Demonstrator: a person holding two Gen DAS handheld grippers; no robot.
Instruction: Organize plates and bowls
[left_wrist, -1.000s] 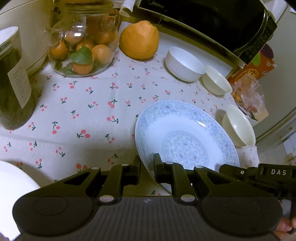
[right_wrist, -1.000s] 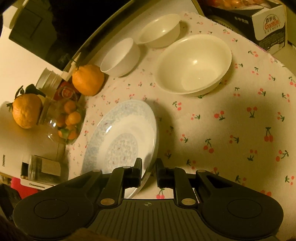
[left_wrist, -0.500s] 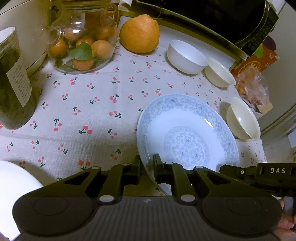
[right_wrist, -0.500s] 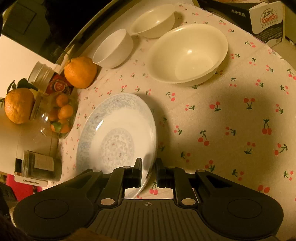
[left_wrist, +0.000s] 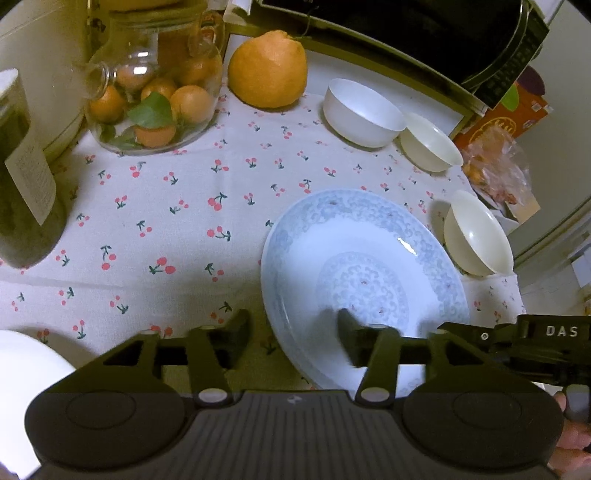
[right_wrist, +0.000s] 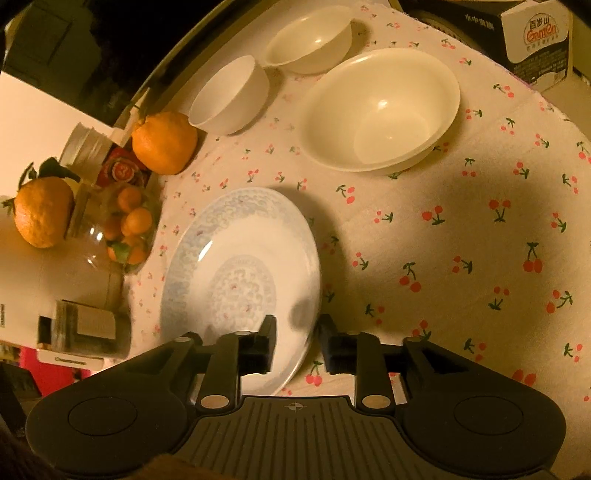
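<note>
Left wrist view: the left claw (left_wrist: 293, 334) is spreading its jaws, one finger over the cherry-print cloth (left_wrist: 155, 206) on the desk, the other over the inside of the blue-patterned plate (left_wrist: 364, 273). The plate's near rim is lying between the jaws, and neither pad is pressing on it. The plate is sitting on the cloth, right of centre. Beyond it, a white bowl (left_wrist: 364, 112) and a small cream bowl (left_wrist: 430, 142) are standing side by side near the back; a third cream bowl (left_wrist: 478, 234) is sitting just beside the plate's far right rim. Also listed: a large orange (left_wrist: 267, 68), a glass jar of small oranges (left_wrist: 155, 88), a dark labelled jar (left_wrist: 22, 184) at the left edge.

Right wrist view: the right claw (right_wrist: 295, 341) is likewise parting its jaws, astride the plate's (right_wrist: 240, 266) opposite rim, with its pads clear of the china. The large cream bowl (right_wrist: 380, 110) is standing beyond the plate, apart from it, with the two smaller bowls behind.

Step in hand, by judgement: the plate is being set down and let go by both claws. The next move probably calls for backing both claws off the rim without dragging the plate, then reaching for a bowl to nest it with the others.
</note>
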